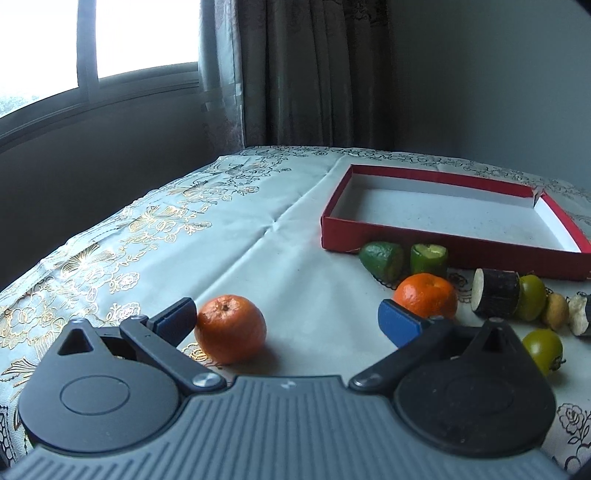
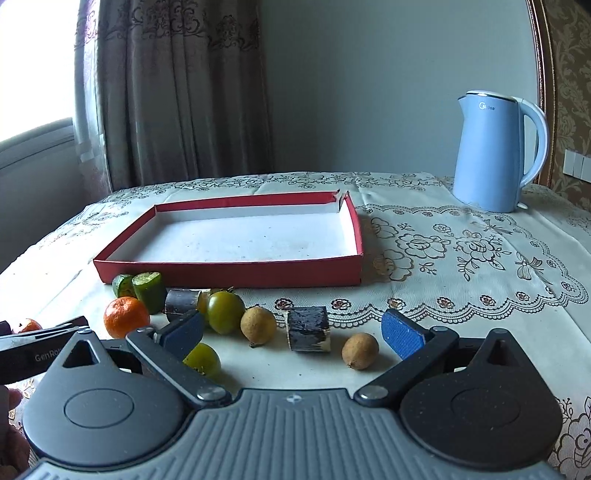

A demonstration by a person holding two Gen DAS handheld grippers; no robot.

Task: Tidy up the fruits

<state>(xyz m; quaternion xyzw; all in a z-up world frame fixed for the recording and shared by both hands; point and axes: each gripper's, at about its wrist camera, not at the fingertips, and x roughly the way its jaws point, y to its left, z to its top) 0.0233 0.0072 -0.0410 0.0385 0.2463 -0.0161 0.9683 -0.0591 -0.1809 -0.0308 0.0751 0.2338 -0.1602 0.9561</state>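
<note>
My left hand-held gripper (image 1: 288, 317) spread beside round orange tangerine (image 1: 230, 328); right hand-held gripper (image 2: 293, 332) spread. Shallow red cardboard box (image 1: 388, 234) empty. Next: centre, pinch gently.

Blue kettle (image 2: 495, 151) on floral tablecloth (image 2: 461, 258), curtain (image 2: 177, 92) behind.

Soft daylight from the overexposed window (image 1: 140, 33) at left; dim grey wall (image 1: 491, 74). Faint shadows under fruit on the surface (image 2: 461, 295). Strong fisheye bending and dark vignette at corners. Focus acceptable, slightly soft.
</note>
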